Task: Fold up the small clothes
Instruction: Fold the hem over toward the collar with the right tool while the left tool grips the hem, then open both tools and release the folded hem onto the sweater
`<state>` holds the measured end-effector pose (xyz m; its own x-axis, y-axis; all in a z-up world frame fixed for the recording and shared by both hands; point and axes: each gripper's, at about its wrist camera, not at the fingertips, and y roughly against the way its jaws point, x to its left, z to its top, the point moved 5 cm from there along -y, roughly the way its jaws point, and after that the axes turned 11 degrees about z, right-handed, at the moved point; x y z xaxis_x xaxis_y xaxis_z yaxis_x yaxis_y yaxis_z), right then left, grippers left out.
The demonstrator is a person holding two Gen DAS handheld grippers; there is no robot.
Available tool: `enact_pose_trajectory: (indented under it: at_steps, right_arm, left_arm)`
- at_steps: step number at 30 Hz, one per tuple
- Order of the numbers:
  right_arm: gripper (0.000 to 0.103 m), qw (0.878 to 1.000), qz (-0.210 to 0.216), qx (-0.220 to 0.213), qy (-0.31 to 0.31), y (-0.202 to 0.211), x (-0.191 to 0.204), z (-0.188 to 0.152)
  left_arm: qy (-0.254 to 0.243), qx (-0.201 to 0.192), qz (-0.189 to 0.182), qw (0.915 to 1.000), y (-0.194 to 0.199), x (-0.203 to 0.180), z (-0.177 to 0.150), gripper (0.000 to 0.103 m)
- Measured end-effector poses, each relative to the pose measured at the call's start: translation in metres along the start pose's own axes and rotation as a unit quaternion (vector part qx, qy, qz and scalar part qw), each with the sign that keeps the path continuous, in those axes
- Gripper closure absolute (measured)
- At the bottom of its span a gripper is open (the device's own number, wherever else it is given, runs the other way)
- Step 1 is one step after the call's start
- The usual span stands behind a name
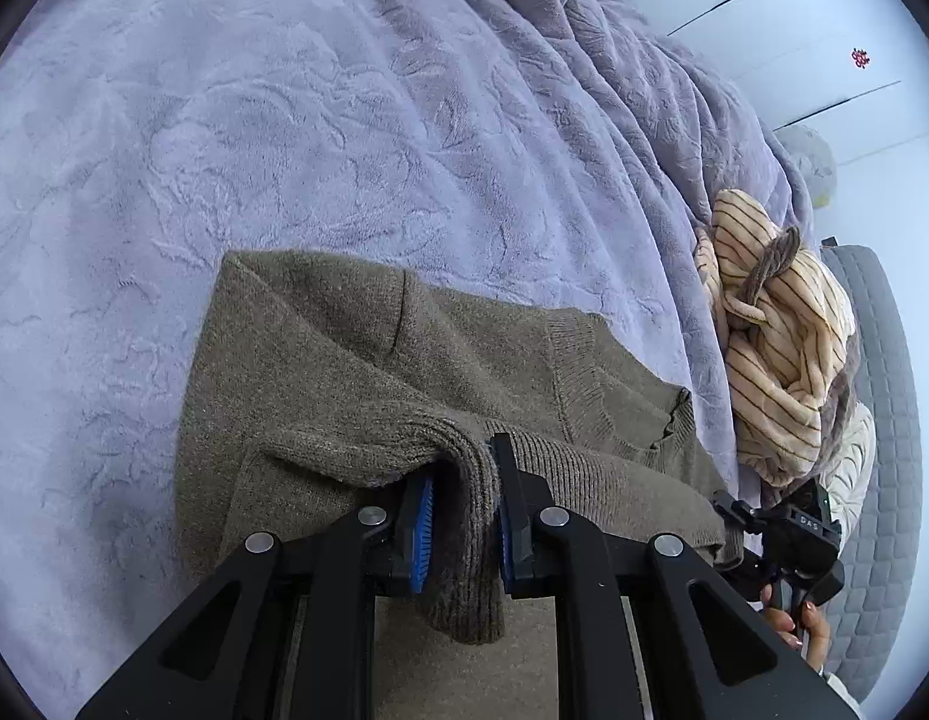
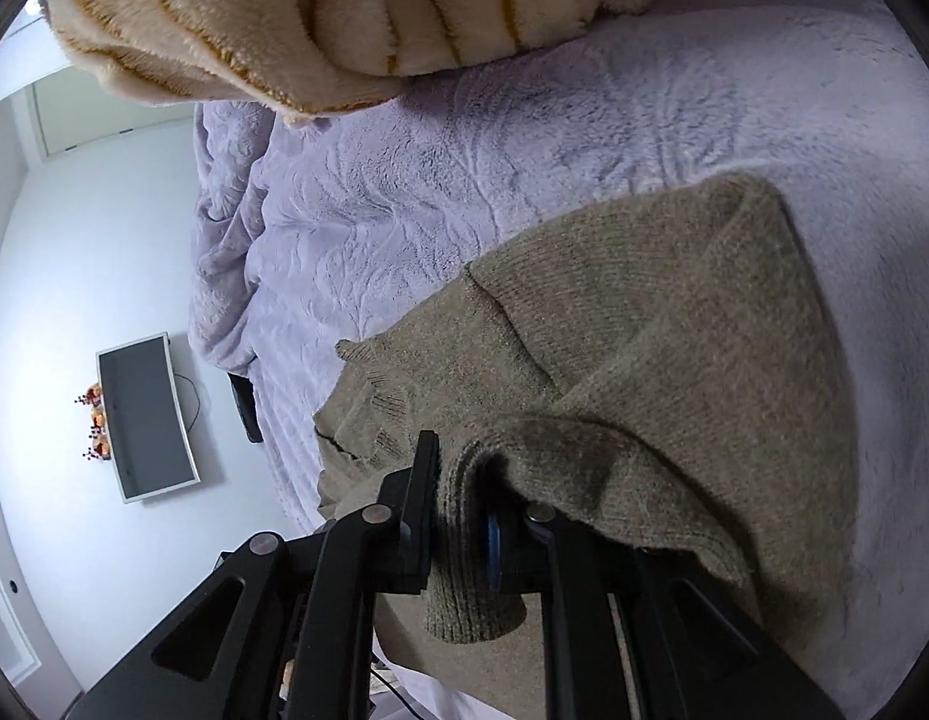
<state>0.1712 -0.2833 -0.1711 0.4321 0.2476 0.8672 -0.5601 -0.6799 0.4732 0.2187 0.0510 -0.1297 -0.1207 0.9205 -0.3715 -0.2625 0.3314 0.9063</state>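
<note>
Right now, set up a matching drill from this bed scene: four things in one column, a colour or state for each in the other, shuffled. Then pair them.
Things:
1. sweater
2. blanket
3. striped fleece garment
4. left gripper

Colours or states:
A. cream with brown stripes, bunched in a heap
B. lilac, plush, spread over the bed
C. fingers clamped on a ribbed cuff
D. olive-brown knit, lying partly folded

Pairs: 1-D, 2-B, 3-A, 4-C
</note>
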Motion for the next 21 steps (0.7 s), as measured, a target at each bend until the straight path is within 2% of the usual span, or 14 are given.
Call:
enact_pose_trajectory:
  at_steps: [1,2,3,4,7,9,11,14,15,18,20,21]
  right_arm:
    - [0.066,1.0,-0.001,0.0,0.003,0.002,0.003,-0.001]
    - [0.042,1.0,-0.002,0.0,0.01,0.006,0.008,-0.004]
    - [0.033,1.0,0.001,-0.002,0.026,0.014,0.019,-0.008]
    - [0.03,0.999,0.0,-0.005,0.04,0.02,0.027,-0.011]
    - [0.031,0.994,-0.036,-0.015,0.102,0.045,0.049,-0.022]
    - [0.039,0.99,-0.059,-0.016,0.128,0.059,0.056,-0.03]
    - [0.058,0.988,-0.067,-0.013,0.137,0.066,0.056,-0.037]
    - [0.07,0.985,-0.093,0.0,0.144,0.067,0.043,-0.047]
    - [0.072,0.984,-0.107,0.008,0.141,0.063,0.034,-0.051]
    - [0.075,0.984,-0.114,0.023,0.134,0.057,0.019,-0.061]
    - [0.075,0.979,-0.13,0.032,0.153,0.053,0.015,-0.069]
    - [0.075,0.975,-0.144,0.045,0.166,0.049,0.012,-0.075]
  left_arm:
    - [-0.014,-0.015,-0.001,0.9998,0.011,-0.005,0.001,0.086]
    - [-0.025,-0.026,-0.005,0.9993,0.022,-0.009,0.002,0.086]
    - [-0.031,-0.033,-0.007,0.999,0.03,-0.011,0.002,0.086]
    - [-0.04,-0.039,-0.01,0.9984,0.039,-0.014,0.001,0.086]
    - [-0.062,-0.052,0.003,0.9967,0.056,-0.015,-0.004,0.086]
    - [-0.072,-0.057,0.012,0.9957,0.063,-0.01,-0.008,0.086]
    - [-0.072,-0.058,0.012,0.9956,0.067,-0.005,-0.009,0.086]
    - [-0.065,-0.053,0.035,0.9959,0.066,0.009,-0.012,0.086]
    - [-0.063,-0.054,0.041,0.9957,0.067,0.013,-0.014,0.086]
    - [-0.074,-0.052,0.052,0.9945,0.073,0.023,-0.028,0.086]
    - [-0.086,-0.026,0.051,0.9946,0.067,0.029,-0.045,0.086]
    - [-0.097,0.003,0.052,0.9939,0.056,0.029,-0.056,0.086]
